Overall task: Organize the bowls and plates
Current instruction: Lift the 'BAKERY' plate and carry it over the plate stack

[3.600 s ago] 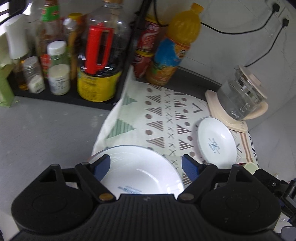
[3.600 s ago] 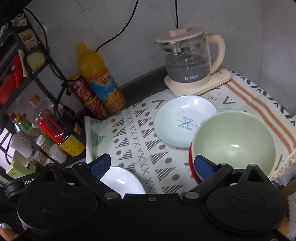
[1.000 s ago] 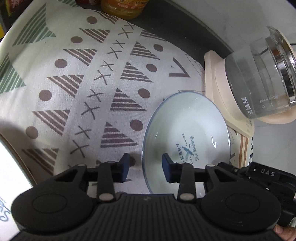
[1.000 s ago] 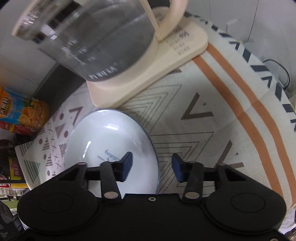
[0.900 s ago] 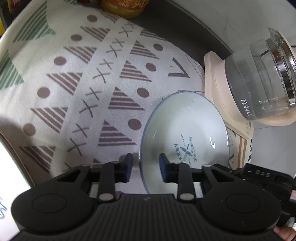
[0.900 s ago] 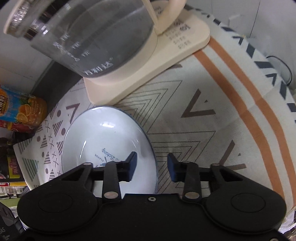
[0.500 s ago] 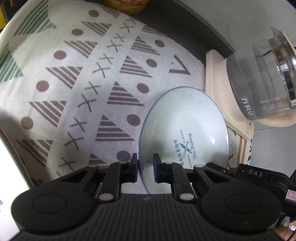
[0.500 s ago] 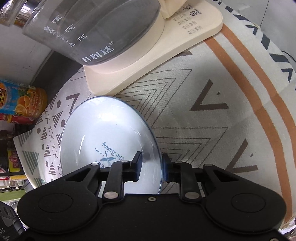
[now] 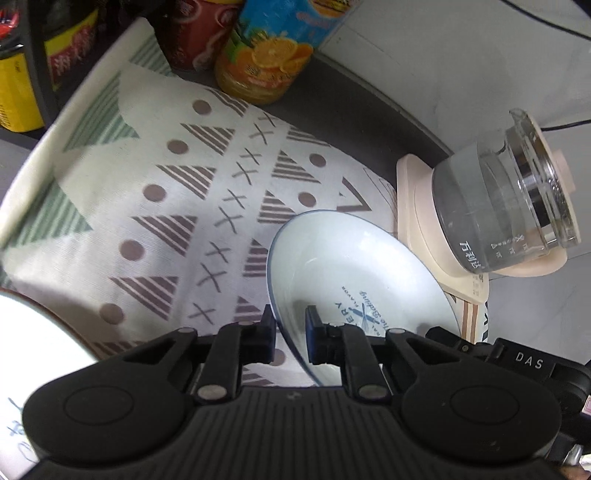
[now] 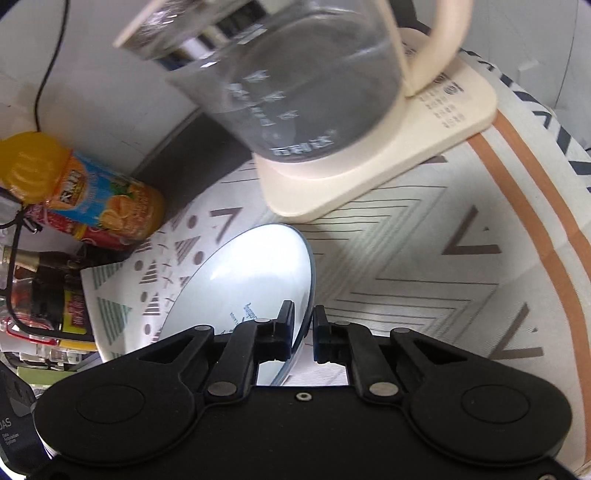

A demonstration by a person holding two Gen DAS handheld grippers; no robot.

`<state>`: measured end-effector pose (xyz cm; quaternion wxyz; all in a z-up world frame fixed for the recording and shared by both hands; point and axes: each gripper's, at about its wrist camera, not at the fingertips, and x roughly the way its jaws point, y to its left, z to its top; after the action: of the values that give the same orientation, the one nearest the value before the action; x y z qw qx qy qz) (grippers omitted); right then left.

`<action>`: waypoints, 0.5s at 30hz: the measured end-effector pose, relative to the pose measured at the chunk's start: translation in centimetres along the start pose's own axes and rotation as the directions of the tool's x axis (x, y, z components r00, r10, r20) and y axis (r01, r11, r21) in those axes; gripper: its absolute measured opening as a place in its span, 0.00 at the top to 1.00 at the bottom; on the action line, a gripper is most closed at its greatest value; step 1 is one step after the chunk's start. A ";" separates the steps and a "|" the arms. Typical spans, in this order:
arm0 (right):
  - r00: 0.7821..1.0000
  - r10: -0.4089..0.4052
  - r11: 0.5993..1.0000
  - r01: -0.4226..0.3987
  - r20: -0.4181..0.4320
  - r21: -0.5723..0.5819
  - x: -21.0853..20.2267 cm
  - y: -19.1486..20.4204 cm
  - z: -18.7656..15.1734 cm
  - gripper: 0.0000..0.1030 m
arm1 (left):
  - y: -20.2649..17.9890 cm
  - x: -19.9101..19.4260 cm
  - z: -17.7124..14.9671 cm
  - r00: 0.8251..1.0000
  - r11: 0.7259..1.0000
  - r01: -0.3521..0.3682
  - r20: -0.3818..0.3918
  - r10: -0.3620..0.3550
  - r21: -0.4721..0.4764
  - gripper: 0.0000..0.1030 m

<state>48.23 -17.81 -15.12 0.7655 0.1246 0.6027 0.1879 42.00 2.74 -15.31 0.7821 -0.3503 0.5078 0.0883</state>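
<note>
Claws grip one small white plate (image 9: 354,273) from opposite sides: the left claw (image 9: 290,334) is closed on its near-left rim, and the right claw (image 10: 303,332) is pinched nearly shut on the rim across from it. The plate, with blue lettering at its centre, is tilted above the patterned cloth (image 9: 155,206) on the desk, just beside the kettle base.

Only the left wrist view shows a second, larger white plate (image 9: 33,332), cut off at the lower left edge, and the housing of the other tool marked DAS (image 9: 528,362) (lower right corner). Only the right wrist view shows the kettle's cream handle (image 10: 432,48) and the cloth's orange stripe (image 10: 532,206).

Counted across both views: two plates, one glass kettle (image 9: 506,206) on its cream base, one orange juice bottle (image 9: 273,48), one red can (image 9: 195,33) beside it, and two claws. Further jars on the rack at the left are too cropped to count.
</note>
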 end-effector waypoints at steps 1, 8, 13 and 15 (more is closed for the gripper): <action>1.000 0.004 1.000 -0.003 0.009 -0.006 -0.1 0.4 -0.1 0.90 | 0.2 -0.2 0.0 1.000 1.000 0.002 0.001 -0.002 0.002 0.87; 0.999 0.014 1.000 -0.013 0.050 -0.006 -0.4 3.0 -1.3 0.91 | 1.8 -2.3 0.6 1.000 0.999 0.017 0.024 -0.018 0.028 0.87; 0.997 0.015 1.000 -0.015 0.075 -0.004 -0.8 4.7 -2.5 0.90 | 3.2 -3.8 0.9 0.999 0.998 0.024 0.028 -0.026 0.056 0.87; 0.996 0.015 1.000 -0.015 0.087 -0.002 -0.9 5.5 -3.1 0.90 | 3.7 -4.4 1.1 0.999 0.997 0.028 0.027 -0.030 0.071 0.87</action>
<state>44.25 -13.37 -12.78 0.7895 0.1365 0.5679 0.1883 38.91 7.09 -13.03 0.8023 -0.3282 0.4944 0.0640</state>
